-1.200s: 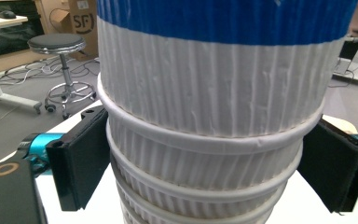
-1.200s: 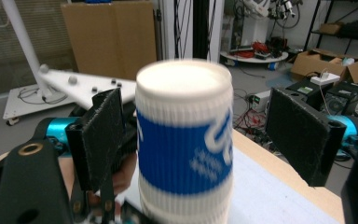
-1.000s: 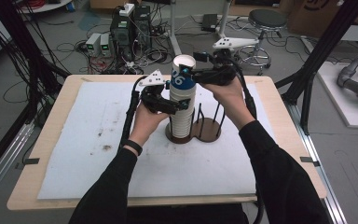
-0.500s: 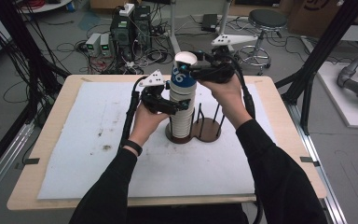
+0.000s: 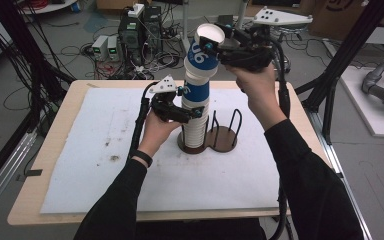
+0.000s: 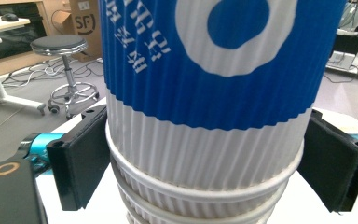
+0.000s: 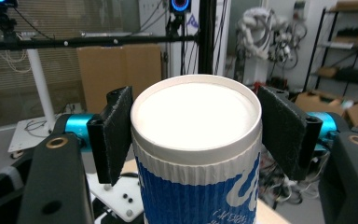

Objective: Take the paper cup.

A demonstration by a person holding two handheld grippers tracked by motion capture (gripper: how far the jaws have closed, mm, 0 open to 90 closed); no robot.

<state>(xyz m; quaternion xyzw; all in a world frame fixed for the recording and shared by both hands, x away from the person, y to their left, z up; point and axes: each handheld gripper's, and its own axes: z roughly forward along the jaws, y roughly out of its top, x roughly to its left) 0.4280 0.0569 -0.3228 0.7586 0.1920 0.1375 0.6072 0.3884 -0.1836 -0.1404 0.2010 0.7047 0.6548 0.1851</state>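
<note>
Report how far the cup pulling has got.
Done: the right tongs are shut on the top cup, tilted and raised off the stack. In hand: the left tongs brace the stack in the holder. Left: pull the cup fully free and put it down.

The cups are ribbed, matt paper, blue over white. The holder looks like dark, smooth wood with thin metal hoops. A rough white mat covers the pale wooden table.
</note>
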